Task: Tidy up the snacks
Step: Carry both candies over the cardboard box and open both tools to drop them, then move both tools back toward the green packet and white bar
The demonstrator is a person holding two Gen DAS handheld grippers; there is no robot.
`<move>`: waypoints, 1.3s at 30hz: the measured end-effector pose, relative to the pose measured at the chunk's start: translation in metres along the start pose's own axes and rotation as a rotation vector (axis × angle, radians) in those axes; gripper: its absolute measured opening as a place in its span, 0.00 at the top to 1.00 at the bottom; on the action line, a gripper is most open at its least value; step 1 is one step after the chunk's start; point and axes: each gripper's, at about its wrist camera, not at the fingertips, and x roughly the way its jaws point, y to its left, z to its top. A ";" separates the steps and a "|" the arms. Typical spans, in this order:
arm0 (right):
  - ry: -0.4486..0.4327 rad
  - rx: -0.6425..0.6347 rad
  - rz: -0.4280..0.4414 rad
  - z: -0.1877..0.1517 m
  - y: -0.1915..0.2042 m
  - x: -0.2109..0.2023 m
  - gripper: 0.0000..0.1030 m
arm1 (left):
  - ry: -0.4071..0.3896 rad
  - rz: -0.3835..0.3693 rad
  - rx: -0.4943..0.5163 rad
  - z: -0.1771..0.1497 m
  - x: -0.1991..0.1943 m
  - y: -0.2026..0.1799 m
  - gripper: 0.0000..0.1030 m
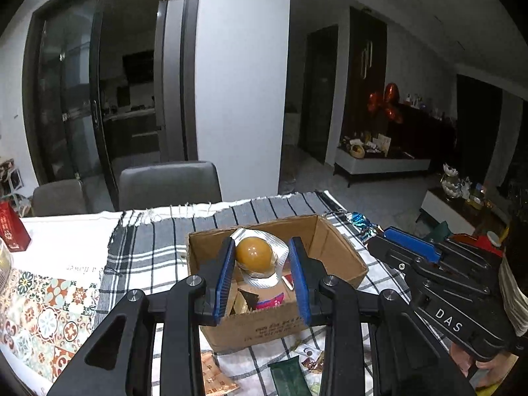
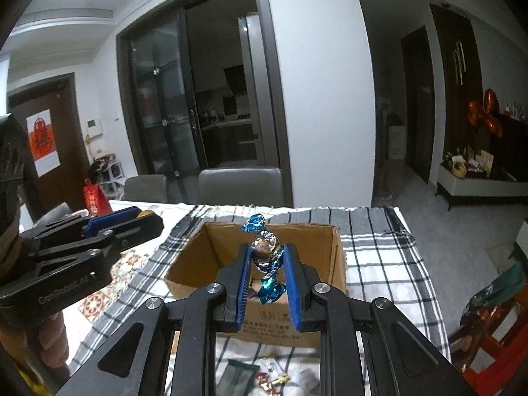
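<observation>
Dim room behind the desk (image 1: 66,247): dark glass doors, a white pillar and two grey chairs (image 1: 170,184) pushed up to the far edge. A checked cloth (image 1: 155,247) covers most of the desk, with a tile-patterned mat (image 1: 43,313) toward its left edge and a red packet (image 1: 11,231) standing near the far left corner.

On the cloth, about midway along the desk, sits an open cardboard box (image 1: 340,247) with a few wrapped snacks lying on its floor.

My left tongs (image 1: 262,260) are clamped on a round yellow snack in a clear silver-backed pack (image 1: 255,254), the blue pads (image 1: 226,270) pressing its sides. It hangs above the open box, clear of the cardboard.

My right tongs (image 2: 265,262) are pinched tight on a candy twisted in shiny blue foil (image 2: 265,254); its two twisted ends stick out above and below the pads. It too is over the box, above the near wall.

More snacks lie on the cloth by the near edge of the desk, just in front of the box: a dark green packet (image 1: 287,376), an orange-brown one (image 1: 214,376) and some small wrapped sweets (image 2: 274,379).
</observation>
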 end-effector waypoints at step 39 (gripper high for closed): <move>0.124 0.004 0.032 -0.022 -0.021 0.018 0.64 | 0.091 0.080 0.026 -0.026 0.004 -0.004 0.43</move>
